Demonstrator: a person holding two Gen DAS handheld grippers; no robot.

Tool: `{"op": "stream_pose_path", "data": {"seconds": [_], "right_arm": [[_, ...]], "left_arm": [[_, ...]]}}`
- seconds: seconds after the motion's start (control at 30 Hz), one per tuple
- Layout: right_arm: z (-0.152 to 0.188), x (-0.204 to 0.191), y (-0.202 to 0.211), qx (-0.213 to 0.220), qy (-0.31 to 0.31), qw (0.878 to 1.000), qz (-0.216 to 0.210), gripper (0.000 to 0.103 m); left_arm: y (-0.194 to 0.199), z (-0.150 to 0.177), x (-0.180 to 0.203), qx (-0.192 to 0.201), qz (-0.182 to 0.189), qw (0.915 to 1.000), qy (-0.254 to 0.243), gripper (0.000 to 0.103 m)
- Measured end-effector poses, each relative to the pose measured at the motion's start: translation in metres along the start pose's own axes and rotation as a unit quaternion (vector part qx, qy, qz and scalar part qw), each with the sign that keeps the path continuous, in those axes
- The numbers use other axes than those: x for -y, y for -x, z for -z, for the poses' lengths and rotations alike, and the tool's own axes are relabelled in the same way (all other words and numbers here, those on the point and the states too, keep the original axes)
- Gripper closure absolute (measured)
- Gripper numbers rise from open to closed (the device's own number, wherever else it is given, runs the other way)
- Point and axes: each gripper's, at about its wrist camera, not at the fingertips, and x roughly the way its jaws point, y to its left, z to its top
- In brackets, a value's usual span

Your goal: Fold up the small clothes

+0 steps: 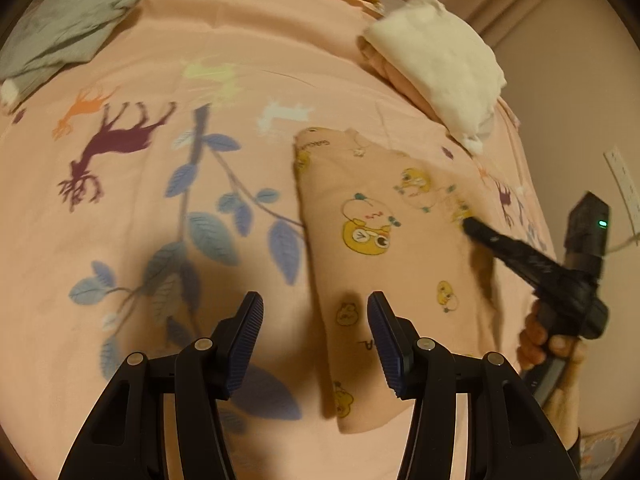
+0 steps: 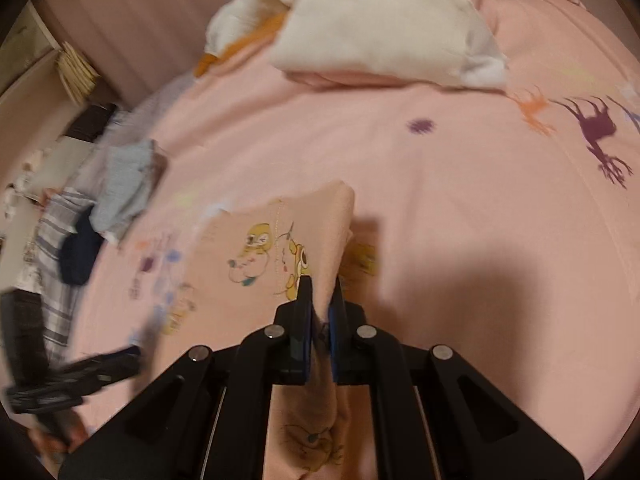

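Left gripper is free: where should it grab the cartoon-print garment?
Probably the near left edge of the garment, from above: it lies flat just under the open left gripper, while the right gripper already pinches the opposite side.

Two tools are in view: the left tool [image 1: 315,344] and the right tool [image 2: 321,300]. One peach garment with cartoon prints [image 1: 384,240] lies on one pink bedsheet [image 1: 200,60]. One folded cream cloth [image 1: 440,60], one grey garment [image 1: 64,28], and one pale blue cloth [image 2: 128,188] are also there.

Left tool [image 2: 72,384] is motion-blurred; right tool's [image 1: 468,224] tip is smeared.
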Motion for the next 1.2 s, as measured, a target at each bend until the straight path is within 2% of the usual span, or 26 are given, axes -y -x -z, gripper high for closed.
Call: {"op": "stream_pose_path", "data": {"seconds": [0.1,0.13,0.23,0.3,0.33,0.37,0.43,0.53,0.6,0.67,0.77,0.9,0.97,1.07,1.2], "right_arm": [[0.005,0.005,-0.004,-0.012,-0.002,1.000,0.014,0.085],[0.005,0.005,0.000,-0.005,-0.001,1.000,0.021,0.078],[0.009,-0.005,0.031,0.057,0.034,0.997,0.046,0.078],[0.016,-0.016,0.051,0.074,0.062,0.995,0.013,0.078],[0.021,-0.020,0.058,0.071,0.074,0.995,-0.008,0.081],[0.029,-0.026,0.063,0.064,0.092,0.993,-0.025,0.083],[0.045,-0.035,0.066,0.050,0.123,0.990,-0.042,0.089],[0.069,-0.042,0.055,0.016,0.155,0.987,-0.037,0.092],[0.086,-0.040,0.040,-0.012,0.171,0.985,-0.009,0.092],[0.094,-0.034,0.036,-0.021,0.172,0.985,0.003,0.096],[0.099,-0.024,0.035,-0.029,0.159,0.987,-0.001,0.096],[0.096,-0.019,0.047,-0.039,0.145,0.989,-0.018,0.089],[0.091,-0.018,0.061,-0.023,0.131,0.990,-0.046,0.078],[0.070,-0.020,0.069,0.011,0.113,0.991,-0.069,0.077],[0.026,-0.026,0.041,0.031,0.103,0.993,-0.050,0.077]], "left_arm": [[-0.005,-0.001,0.017,0.002,-0.002,0.9997,-0.026,0.051],[-0.006,-0.001,0.022,0.004,-0.002,0.9993,-0.036,0.051],[-0.008,0.003,0.039,0.020,-0.007,0.9968,-0.077,0.051],[-0.009,0.007,0.046,0.028,-0.012,0.9944,-0.101,0.053],[-0.010,0.010,0.048,0.032,-0.014,0.9932,-0.111,0.057],[-0.011,0.013,0.051,0.034,-0.016,0.9922,-0.119,0.067],[-0.012,0.021,0.053,0.039,-0.021,0.9902,-0.132,0.075],[-0.016,0.034,0.053,0.037,-0.026,0.9880,-0.148,0.075],[-0.020,0.042,0.051,0.030,-0.035,0.9871,-0.154,0.075],[-0.026,0.051,0.048,0.020,-0.037,0.9868,-0.157,0.075],[-0.025,0.064,0.047,0.024,-0.044,0.9834,-0.174,0.075],[-0.013,0.067,0.041,0.025,-0.027,0.9860,-0.163,0.075],[-0.004,0.064,0.037,0.032,-0.021,0.9877,-0.151,0.075],[0.005,0.052,0.036,0.049,-0.014,0.9890,-0.139,0.075],[0.003,0.030,0.043,0.063,-0.008,0.9894,-0.131,0.075]]}}
